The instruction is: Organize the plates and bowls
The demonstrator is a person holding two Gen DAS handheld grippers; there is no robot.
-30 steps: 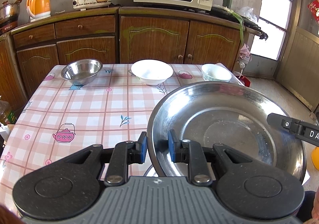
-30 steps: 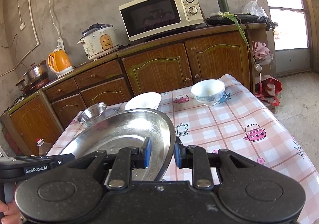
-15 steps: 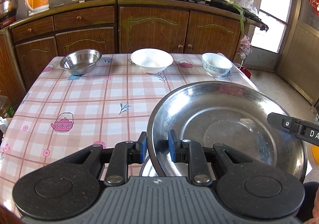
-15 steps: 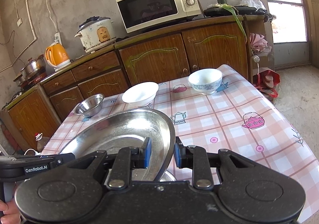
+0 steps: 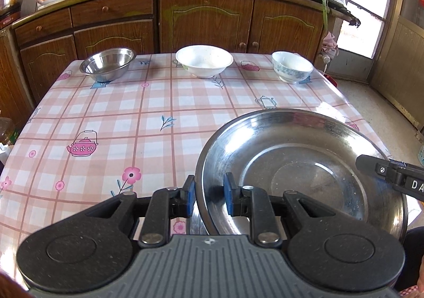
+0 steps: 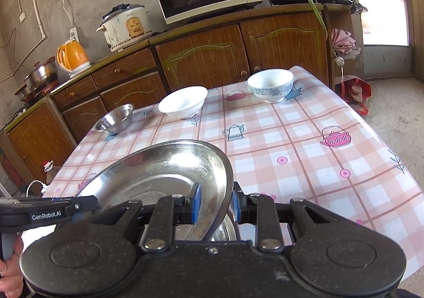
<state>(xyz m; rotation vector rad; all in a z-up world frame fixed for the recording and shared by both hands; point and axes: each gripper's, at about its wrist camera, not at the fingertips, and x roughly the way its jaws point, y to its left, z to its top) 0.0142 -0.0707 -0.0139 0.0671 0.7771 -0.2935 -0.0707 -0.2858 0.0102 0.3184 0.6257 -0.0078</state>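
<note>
the table (image 5: 111, 123), under its pink checked cloth, carries everything: along the far edge stand a small steel bowl (image 5: 107, 63), a plain white bowl (image 5: 204, 60) and a blue-patterned bowl (image 5: 291, 66), well apart from each other. nearest the cameras is the large steel plate (image 5: 299, 170), held tilted above the near right part of the table, with what looks like another steel dish (image 6: 225, 231) just beneath it, though only a sliver shows between the jaws. the left gripper (image 5: 208, 198) is clenched on the plate's left rim, one blue pad inside and one outside; the right gripper (image 6: 216, 205) is clamped on the opposite rim the same way. the main risk, as i judge it, is the thin slick rim sliding out of one pair of pads if the two hands come down unevenly, tipping the plate and letting it clatter onto the dish below or skid off the near edge. letting go before the plate sits flat would leave it rocking rather than nested.
</note>
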